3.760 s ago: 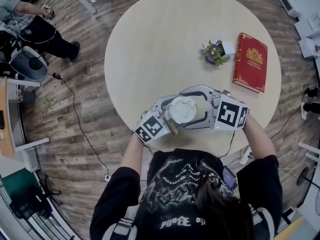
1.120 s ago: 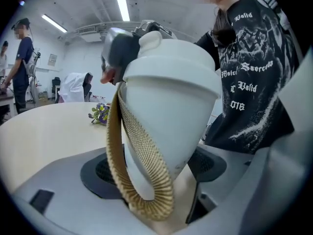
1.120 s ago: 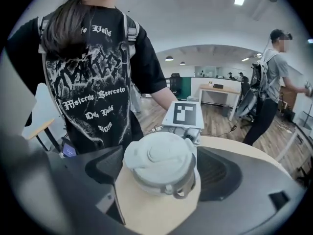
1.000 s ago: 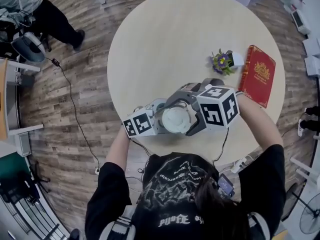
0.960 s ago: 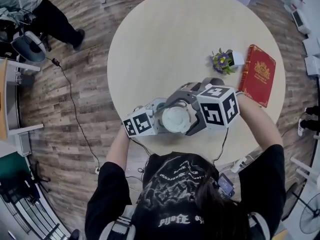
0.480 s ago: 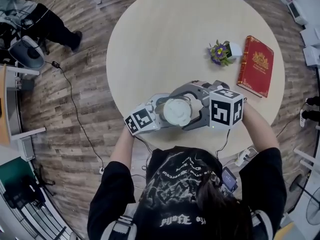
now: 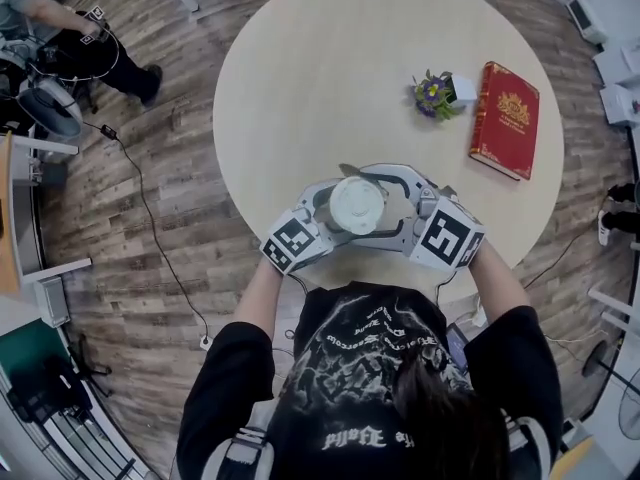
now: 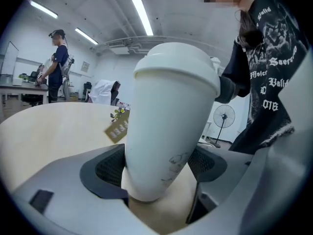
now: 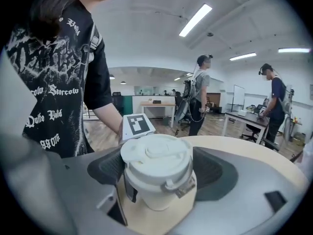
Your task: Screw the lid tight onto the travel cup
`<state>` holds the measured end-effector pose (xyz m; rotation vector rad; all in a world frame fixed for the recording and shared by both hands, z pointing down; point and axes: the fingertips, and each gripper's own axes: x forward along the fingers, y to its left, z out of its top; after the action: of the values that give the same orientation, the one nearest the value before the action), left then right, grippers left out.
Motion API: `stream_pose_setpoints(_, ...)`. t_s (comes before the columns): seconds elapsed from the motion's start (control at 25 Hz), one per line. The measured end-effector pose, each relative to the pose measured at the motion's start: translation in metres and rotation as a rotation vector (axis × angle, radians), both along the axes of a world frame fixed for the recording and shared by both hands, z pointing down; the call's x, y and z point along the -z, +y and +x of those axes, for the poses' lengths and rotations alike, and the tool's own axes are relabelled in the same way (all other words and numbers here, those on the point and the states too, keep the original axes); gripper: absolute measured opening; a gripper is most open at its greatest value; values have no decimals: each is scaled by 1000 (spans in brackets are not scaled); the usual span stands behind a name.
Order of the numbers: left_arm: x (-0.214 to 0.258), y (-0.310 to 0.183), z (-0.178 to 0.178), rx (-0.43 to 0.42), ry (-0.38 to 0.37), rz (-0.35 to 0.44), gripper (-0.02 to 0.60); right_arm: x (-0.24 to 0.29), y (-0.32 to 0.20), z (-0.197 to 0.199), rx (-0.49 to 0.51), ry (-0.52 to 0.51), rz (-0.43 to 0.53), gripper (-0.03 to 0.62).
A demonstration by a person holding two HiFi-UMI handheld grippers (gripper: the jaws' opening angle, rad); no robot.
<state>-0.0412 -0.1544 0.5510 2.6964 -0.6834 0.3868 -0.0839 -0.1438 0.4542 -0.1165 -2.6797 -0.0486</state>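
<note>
My left hand-held gripper (image 8: 159,168) is clamped on the tilted travel cup (image 8: 168,126); only its view shows the body. My right hand-held gripper (image 9: 159,171), jaws wide, grips the lid (image 9: 155,155). From the head view, the lid hides the cup.

Travel cup (image 8: 164,131) and lid (image 7: 356,205): white. Surface (image 7: 330,88): pale beige. Book (image 7: 503,120): red, gold emblem. Flowers (image 7: 430,94): purple, green leaves. Marker cubes (image 7: 292,243): black-and-white squares.
</note>
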Motion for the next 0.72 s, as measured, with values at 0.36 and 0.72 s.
stream_pose_setpoints(0.36,-2,-2,1,169,-48,38,411,-1,0,3,-222,-38,1,434)
stream_pose_setpoints(0.72,-4,-4,1,279,-75,75,411,0,-2,3,-433,-79,27,436)
